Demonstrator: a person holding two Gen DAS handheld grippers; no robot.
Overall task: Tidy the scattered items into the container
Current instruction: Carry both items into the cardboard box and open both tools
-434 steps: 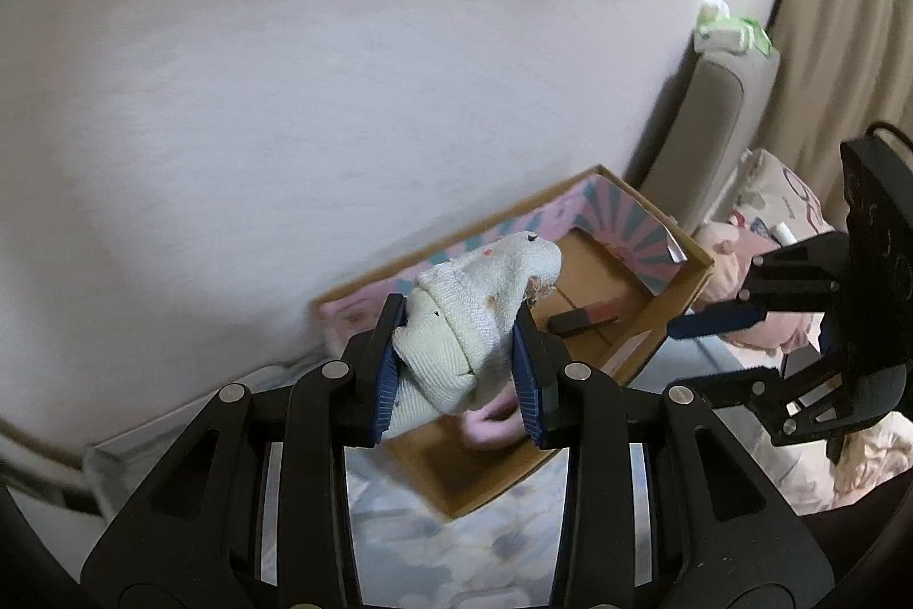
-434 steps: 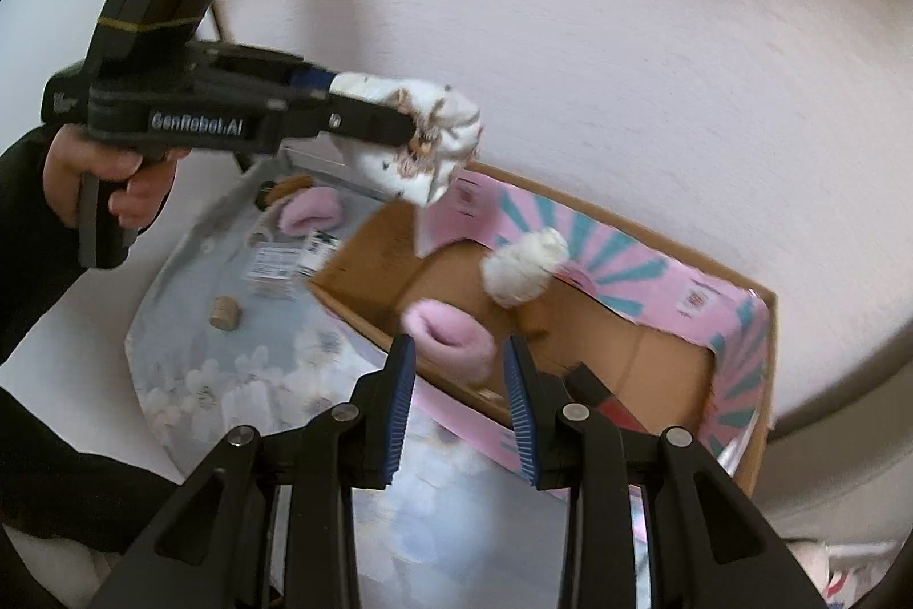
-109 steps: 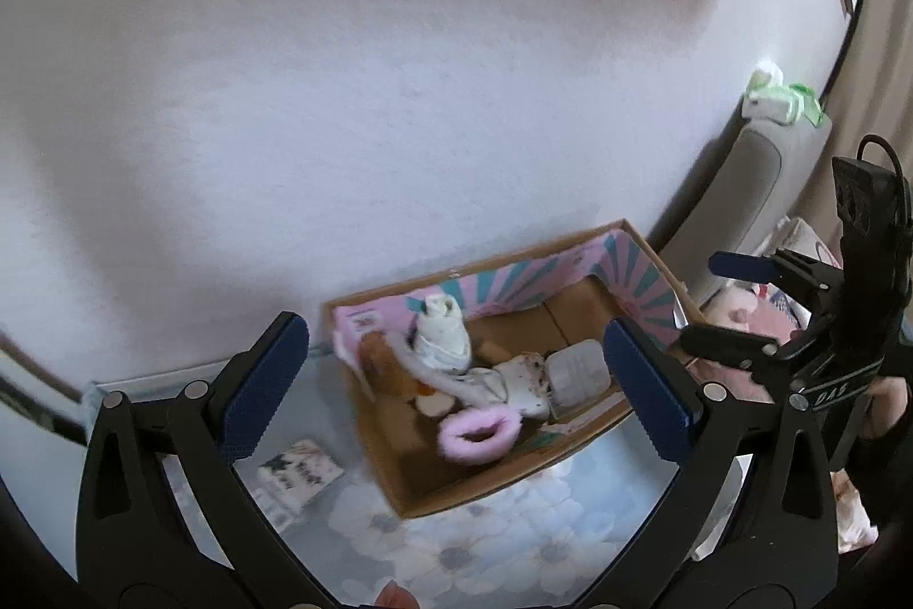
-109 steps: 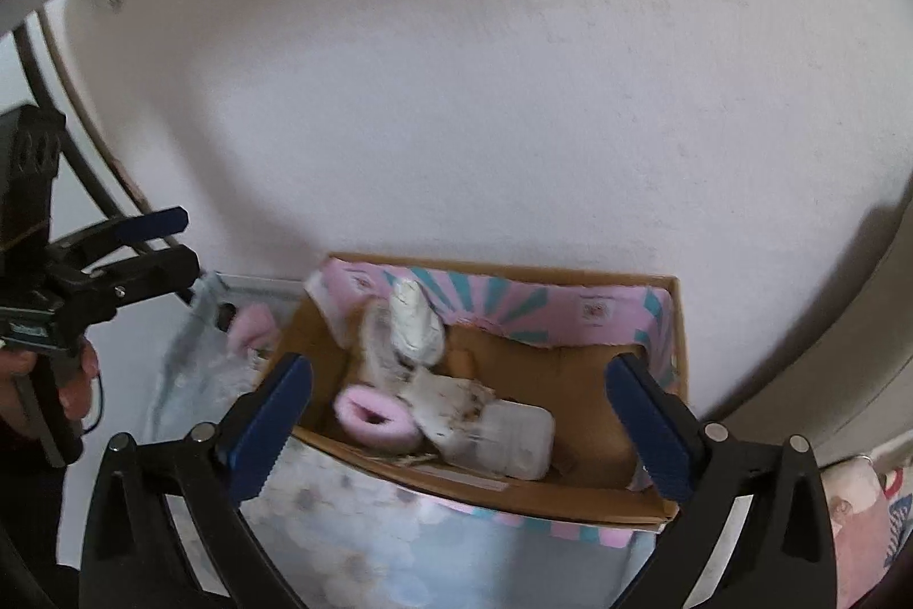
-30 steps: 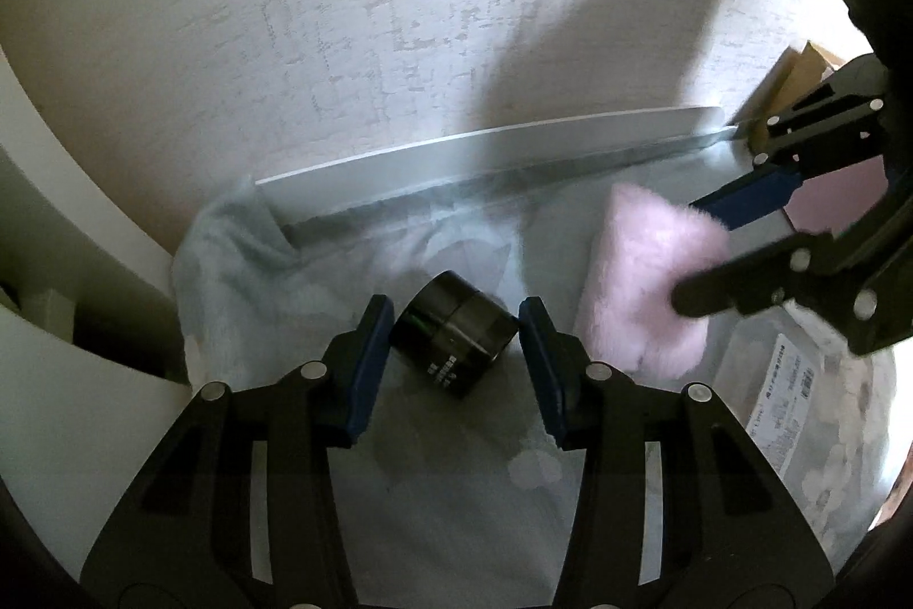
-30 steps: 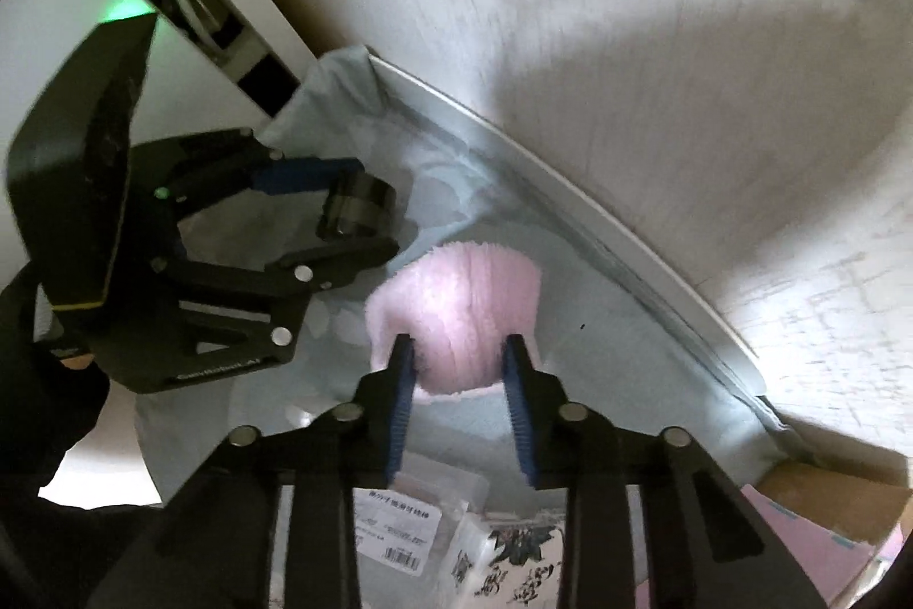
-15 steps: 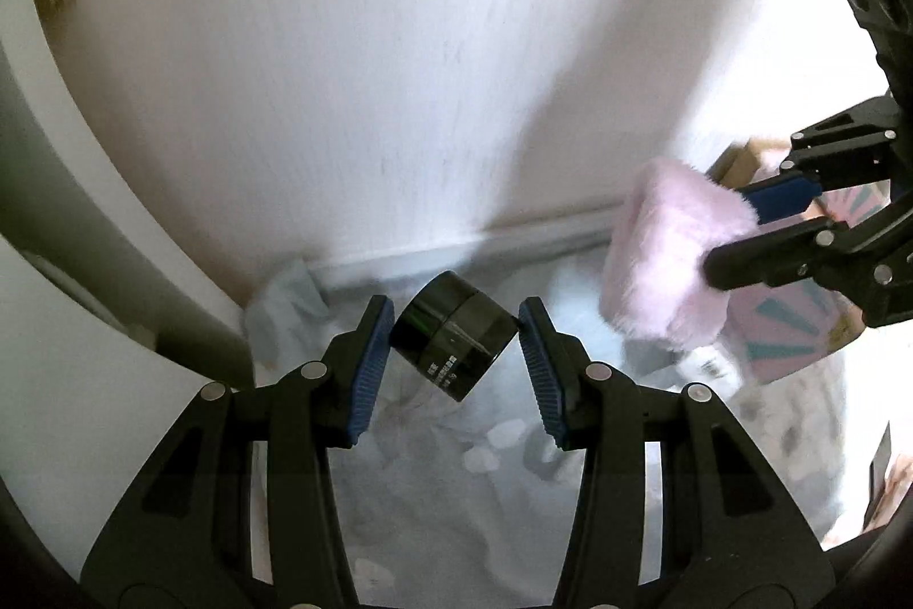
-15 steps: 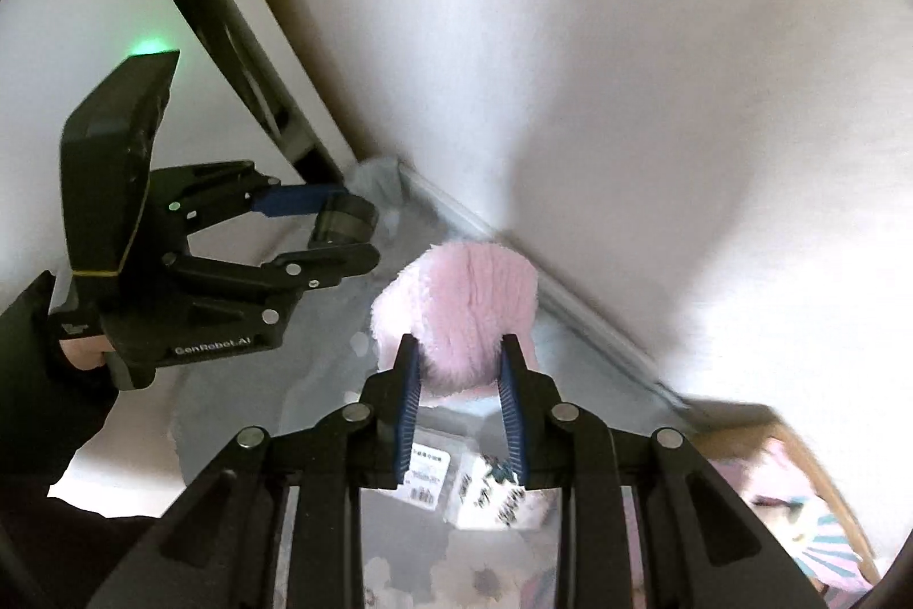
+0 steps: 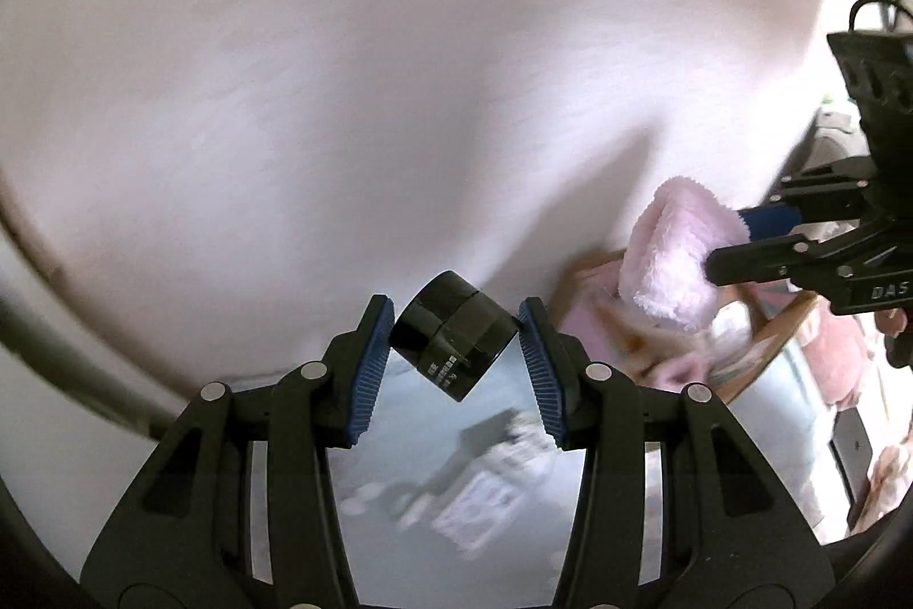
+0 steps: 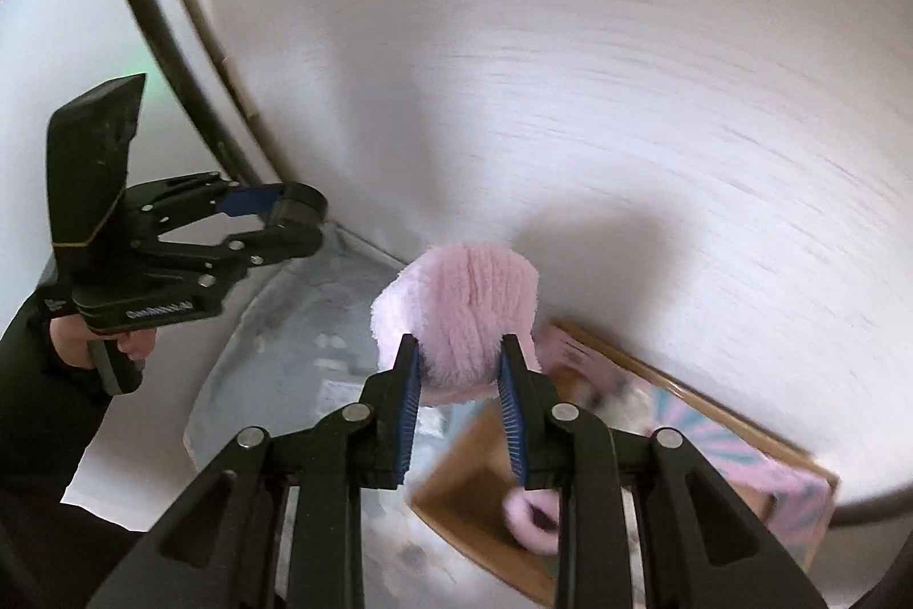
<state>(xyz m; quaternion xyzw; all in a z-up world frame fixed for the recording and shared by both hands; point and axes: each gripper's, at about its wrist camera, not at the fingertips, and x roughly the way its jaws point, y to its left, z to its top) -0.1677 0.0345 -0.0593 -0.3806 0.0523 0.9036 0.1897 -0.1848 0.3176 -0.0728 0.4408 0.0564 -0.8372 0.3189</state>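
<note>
Left gripper [image 9: 455,347] clamps small black cylindrical jar [image 9: 452,332], tilted, in the air. Right gripper [image 10: 460,400] pinches fluffy pink fabric roll [image 10: 459,318] above the pink-lined cardboard box [image 10: 622,483], probably to drop it; frames are blurred.

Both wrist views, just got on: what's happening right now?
A person is tidying with a tool in each hand. The left tool is shut on a black jar, held tilted in the air above the mat. The right tool is shut on a pink fluffy cloth, held up near the cardboard box. The box already holds some soft items, including a pink ring. A few packets lie on the mat, though the view is blurred.
</note>
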